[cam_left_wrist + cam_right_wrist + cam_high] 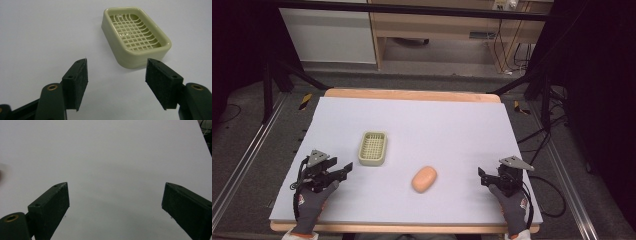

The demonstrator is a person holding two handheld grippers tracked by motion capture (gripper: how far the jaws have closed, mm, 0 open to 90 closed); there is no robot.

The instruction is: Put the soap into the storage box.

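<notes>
High view: a table (412,95) with a wood edge is covered by a pale lilac sheet (437,125). A soap dish (372,148), pale green with a grid insert, is seen left of centre. A soap (424,178), orange and oval, lies near the middle, well apart from the dish, nearer the person. Left gripper (343,170) is held low at the sheet's left, jaws spread, nothing between them, just beside the dish's near corner. Right gripper (482,177) is held at the sheet's right, apart from the soap; jaws spread, empty. Both are held by hands in grey gloves with red marks; the marks cannot be read. Grey floor, rails either side, a wood bench and cables at the back, dark curtains at the sides.

Left gripper view: jaws are wide apart over bare sheet. Dish (136,36) is seen ahead, slightly right, empty, not touched. No writing readable on it.

Right gripper view: jaws are wide apart, bare sheet (112,165) between them. A blurred pale smear is seen at the left edge; cannot be identified.
</notes>
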